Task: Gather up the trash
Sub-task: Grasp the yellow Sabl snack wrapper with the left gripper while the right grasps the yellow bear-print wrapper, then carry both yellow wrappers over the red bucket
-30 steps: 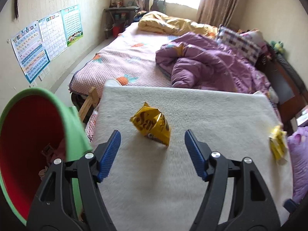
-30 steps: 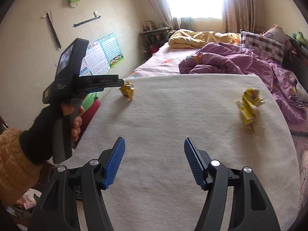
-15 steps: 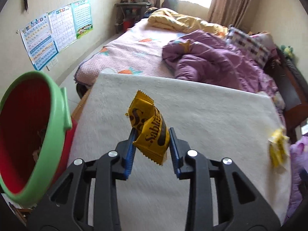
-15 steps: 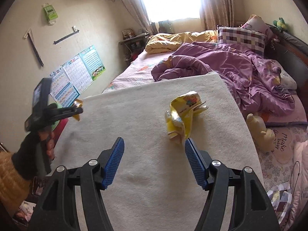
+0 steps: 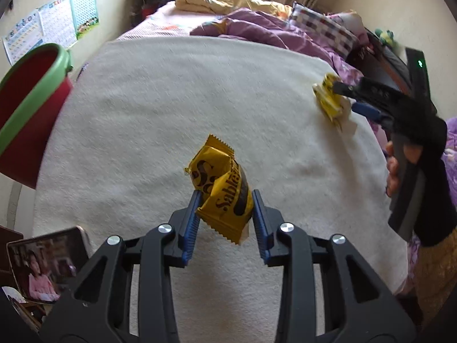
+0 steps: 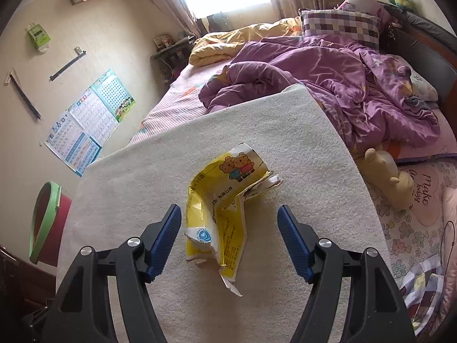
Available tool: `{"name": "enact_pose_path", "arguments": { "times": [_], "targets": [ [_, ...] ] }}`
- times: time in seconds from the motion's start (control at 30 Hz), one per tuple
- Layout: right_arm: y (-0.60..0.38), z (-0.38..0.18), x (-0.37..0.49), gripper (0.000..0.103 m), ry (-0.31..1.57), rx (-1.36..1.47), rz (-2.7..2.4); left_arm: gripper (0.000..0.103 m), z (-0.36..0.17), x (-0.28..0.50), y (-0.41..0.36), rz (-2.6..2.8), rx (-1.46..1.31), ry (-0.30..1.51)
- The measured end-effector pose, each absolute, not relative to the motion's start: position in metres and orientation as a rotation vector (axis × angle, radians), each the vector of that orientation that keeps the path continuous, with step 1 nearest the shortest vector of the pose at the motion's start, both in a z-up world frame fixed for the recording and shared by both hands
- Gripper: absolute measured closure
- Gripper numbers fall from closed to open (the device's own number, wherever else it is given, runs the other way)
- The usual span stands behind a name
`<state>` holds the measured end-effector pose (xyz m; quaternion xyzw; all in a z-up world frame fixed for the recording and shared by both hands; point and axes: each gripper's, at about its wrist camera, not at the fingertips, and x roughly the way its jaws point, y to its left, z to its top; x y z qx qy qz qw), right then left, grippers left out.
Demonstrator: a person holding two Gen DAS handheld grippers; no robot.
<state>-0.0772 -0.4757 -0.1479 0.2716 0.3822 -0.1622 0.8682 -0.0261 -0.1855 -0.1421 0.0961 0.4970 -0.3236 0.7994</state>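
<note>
A small yellow snack packet (image 5: 221, 188) with dark brown letters sits pinched between the two blue pads of the left gripper (image 5: 225, 214). The pads press on its lower half from both sides, and its zigzag top edge sticks up above them. The packet is lifted off the white mat (image 5: 177, 108) and hangs over the middle of it. A second piece of trash, a crumpled yellow wrapper (image 6: 225, 208) with two little bears printed on it, lies flat on the same mat. The right gripper (image 6: 230, 240) hangs over it with its blue pads spread wide, one on each side of the wrapper. The pads are not touching the wrapper, and there is a gap on both sides, bigger on the right. In the left wrist view the right gripper (image 5: 347, 100) shows at the far right edge of the mat, with its tips at the yellow wrapper (image 5: 331, 100), and a hand (image 5: 400, 165) in a dark sleeve holds its handle. A red bin with a green rim (image 5: 31, 108) stands off the left side of the mat, well apart from both pieces of trash. A phone (image 5: 45, 263) with a lit screen lies near the bottom left corner. Behind the mat is a bed with a rumpled purple blanket (image 6: 328, 77), a yellow blanket (image 6: 228, 43) and a checked pillow (image 6: 340, 25). A tan teddy bear (image 6: 388, 174) lies beside the mat's right edge. Bright charts (image 6: 88, 123) hang on the wall.
</note>
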Motion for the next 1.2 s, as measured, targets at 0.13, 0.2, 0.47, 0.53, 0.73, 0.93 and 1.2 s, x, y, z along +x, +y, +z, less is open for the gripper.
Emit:
{"name": "enact_pose_path", "arguments": {
  "times": [0.13, 0.2, 0.47, 0.53, 0.73, 0.93, 1.2],
  "targets": [
    [-0.468, -0.156, -0.069, 0.052, 0.836, 0.560, -0.309, 0.062, -0.148, -0.023, -0.187, -0.688, 0.201, 1.091],
    [-0.461, -0.154, -0.067, 0.060, 0.839, 0.532, -0.293, 0.059, -0.149, -0.021, -0.186, -0.680, 0.184, 1.101],
    [-0.436, -0.147, -0.064, 0.062, 0.829, 0.484, -0.204, 0.058, -0.153, -0.023, -0.175, -0.668, 0.159, 1.120],
    [-0.428, -0.147, -0.063, 0.062, 0.836, 0.458, -0.190, 0.058, -0.153, -0.023, -0.174, -0.670, 0.160, 1.119],
    [-0.411, -0.145, -0.063, 0.062, 0.843, 0.419, -0.158, 0.066, -0.154, -0.021, -0.180, -0.685, 0.173, 1.115],
    [-0.396, -0.132, -0.065, 0.062, 0.811, 0.407, -0.130, 0.072, -0.149, -0.022, -0.177, -0.689, 0.170, 1.086],
    [-0.366, -0.120, -0.059, 0.062, 0.797, 0.375, -0.089, 0.073, -0.147, -0.019, -0.170, -0.687, 0.164, 1.078]
  ]
}}
